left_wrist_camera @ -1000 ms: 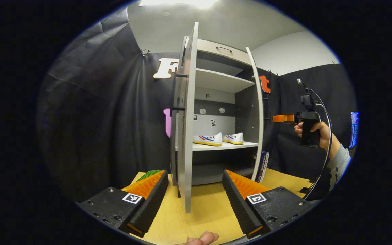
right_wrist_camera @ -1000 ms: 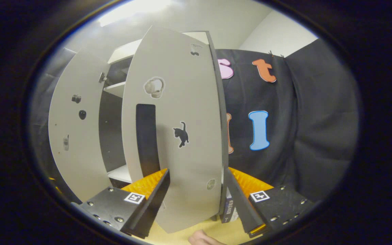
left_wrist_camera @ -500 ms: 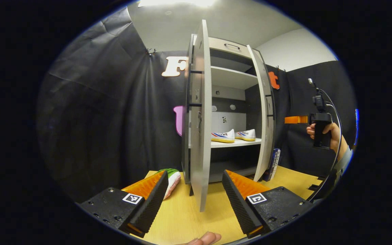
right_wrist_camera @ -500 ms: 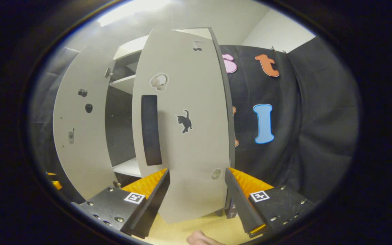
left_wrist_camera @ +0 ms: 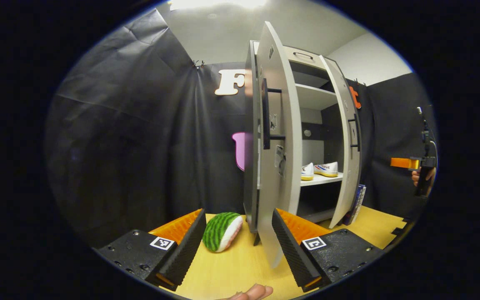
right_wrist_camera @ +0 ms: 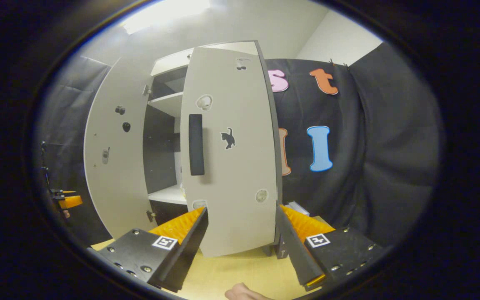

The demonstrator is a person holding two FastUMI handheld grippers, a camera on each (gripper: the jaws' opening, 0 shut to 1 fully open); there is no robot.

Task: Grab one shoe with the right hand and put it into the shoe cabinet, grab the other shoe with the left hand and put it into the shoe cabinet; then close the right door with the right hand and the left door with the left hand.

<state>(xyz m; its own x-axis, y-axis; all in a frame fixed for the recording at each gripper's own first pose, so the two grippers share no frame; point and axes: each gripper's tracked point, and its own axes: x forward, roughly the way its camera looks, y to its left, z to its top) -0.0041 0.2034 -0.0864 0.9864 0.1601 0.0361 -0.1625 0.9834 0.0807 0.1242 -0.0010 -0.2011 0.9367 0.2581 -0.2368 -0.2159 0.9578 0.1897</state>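
Note:
The grey shoe cabinet (left_wrist_camera: 306,58) stands on the wooden table with both doors partly swung in. Two white shoes (left_wrist_camera: 325,168) rest on its middle shelf, seen through the gap. In the left gripper view, the left door (left_wrist_camera: 275,175) shows its outer face and black handle (left_wrist_camera: 266,112); my left gripper (left_wrist_camera: 238,213) is open, and the door's lower corner lies beside its right finger. In the right gripper view, the right door (right_wrist_camera: 231,166) with its black handle (right_wrist_camera: 196,143) stands just beyond my open right gripper (right_wrist_camera: 242,209). Neither gripper holds anything.
A watermelon-patterned plush toy (left_wrist_camera: 222,231) lies on the table (left_wrist_camera: 231,271) left of the cabinet. Books (left_wrist_camera: 356,204) lean against the cabinet's right side. The other gripper and its hand (left_wrist_camera: 421,175) hover far right; the left gripper (right_wrist_camera: 67,202) shows beyond the left door (right_wrist_camera: 113,158).
The left gripper swung round to the outer side of the left door, which turned inward. The right door also closed further and the right gripper drew back from it.

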